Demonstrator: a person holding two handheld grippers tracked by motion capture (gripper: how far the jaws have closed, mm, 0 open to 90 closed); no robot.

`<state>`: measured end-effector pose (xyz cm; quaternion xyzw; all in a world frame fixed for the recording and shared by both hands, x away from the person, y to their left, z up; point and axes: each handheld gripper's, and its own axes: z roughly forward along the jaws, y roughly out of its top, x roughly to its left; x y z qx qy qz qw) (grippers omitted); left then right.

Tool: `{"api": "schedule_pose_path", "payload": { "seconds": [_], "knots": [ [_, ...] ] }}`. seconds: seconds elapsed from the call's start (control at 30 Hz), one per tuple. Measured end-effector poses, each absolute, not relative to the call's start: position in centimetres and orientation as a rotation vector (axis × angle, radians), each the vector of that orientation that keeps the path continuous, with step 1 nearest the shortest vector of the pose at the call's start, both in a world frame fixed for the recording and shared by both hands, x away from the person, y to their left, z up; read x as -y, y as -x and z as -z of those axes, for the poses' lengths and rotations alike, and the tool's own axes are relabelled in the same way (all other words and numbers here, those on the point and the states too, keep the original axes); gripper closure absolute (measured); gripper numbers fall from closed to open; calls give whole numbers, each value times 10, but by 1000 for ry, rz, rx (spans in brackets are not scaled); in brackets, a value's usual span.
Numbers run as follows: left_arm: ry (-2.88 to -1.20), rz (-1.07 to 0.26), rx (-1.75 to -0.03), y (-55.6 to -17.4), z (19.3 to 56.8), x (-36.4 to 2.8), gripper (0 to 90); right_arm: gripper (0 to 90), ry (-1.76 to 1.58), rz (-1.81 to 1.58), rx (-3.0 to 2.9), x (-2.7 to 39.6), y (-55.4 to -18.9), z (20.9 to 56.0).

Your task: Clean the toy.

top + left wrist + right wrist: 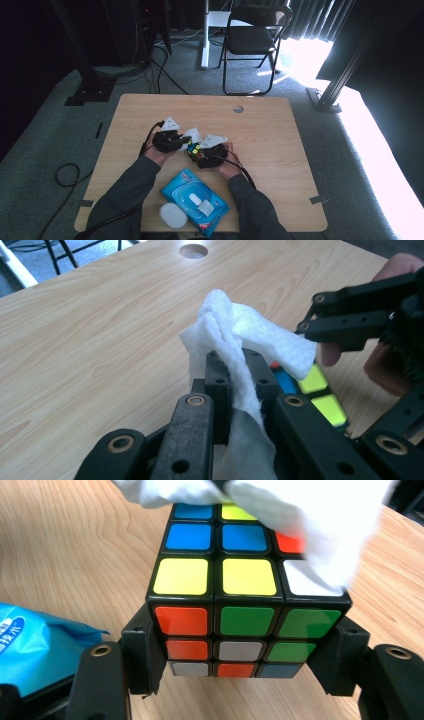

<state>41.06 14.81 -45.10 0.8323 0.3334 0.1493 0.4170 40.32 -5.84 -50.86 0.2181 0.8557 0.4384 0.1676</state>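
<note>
One puzzle cube [235, 605] sits at the middle of the work, just above the bench [280, 140] near its centre, its squares blue, yellow, orange, green and white. The right gripper [235, 665] has its fingers [142, 655] pressed on the cube's two opposite sides — a firm pinch low on the block. Draped over the cube's far top corner is a white wipe [240, 335], touching the squares there. The left gripper [235, 385] pinches that wipe, its fingers [217, 380] closed tight on a fold of the cloth, and it hangs just beside the cube, on the cube's left in the high view. Each gripper is carried in one of the person's hands, and the forearms come in from the near edge.

Nearer the person than the cube lies a blue wipes pack [195, 200] — its flap open — and a white lid [173, 216] rests just beside it, on the side away from the cube. Beyond the cube, near the bench's far edge, is a round hole [238, 108].
</note>
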Motion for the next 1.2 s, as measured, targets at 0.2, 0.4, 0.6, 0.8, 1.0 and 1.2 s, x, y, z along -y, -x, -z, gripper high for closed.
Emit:
{"api": "schedule_pose_path", "payload": {
  "seconds": [0.2,0.4,0.6,0.8,1.0,1.2],
  "knots": [
    [-2096,-374,-855,-412,456,-154,837,341,-639,-1254,-2416,69,-404,507],
    [-2097,-362,-856,-411,459,-157,837,342,-633,-1262,-2408,74,-402,503],
    [-2104,-357,-848,-411,460,-157,837,341,-626,-1264,-2404,74,-401,502],
    [-2106,-351,-849,-411,462,-156,837,341,-620,-1268,-2403,73,-401,501],
    [-2120,-351,-847,-410,466,-157,838,341,-621,-1278,-2395,74,-401,498],
    [-2149,-344,-845,-410,473,-157,839,341,-625,-1290,-2380,77,-401,494]
  ]
}}
